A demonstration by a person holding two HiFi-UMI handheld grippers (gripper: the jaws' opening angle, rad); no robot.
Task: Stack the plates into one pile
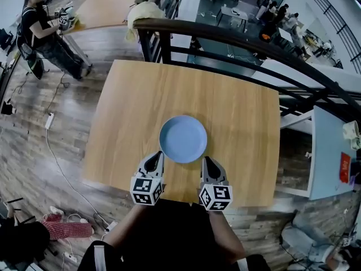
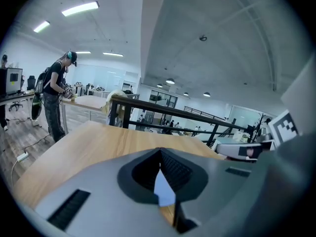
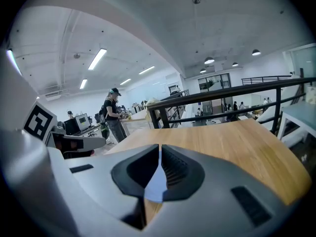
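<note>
1. Blue plate [image 1: 183,139]: flat on the wooden table [image 1: 130,95], toward its near edge; no second plate shows.
2. Left gripper [image 1: 160,154] and right gripper [image 1: 206,160]: jaws together, empty, at the plate's near rim.
3. Judged best: draw both clear evenly, without nudging the rim.

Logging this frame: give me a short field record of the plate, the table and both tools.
plate: one blue plate visible over the wooden table; resting or lifted unclear
left tool: shut on the plate's near rim
right tool: shut on the plate's near rim
background: person standing at a far table
</note>
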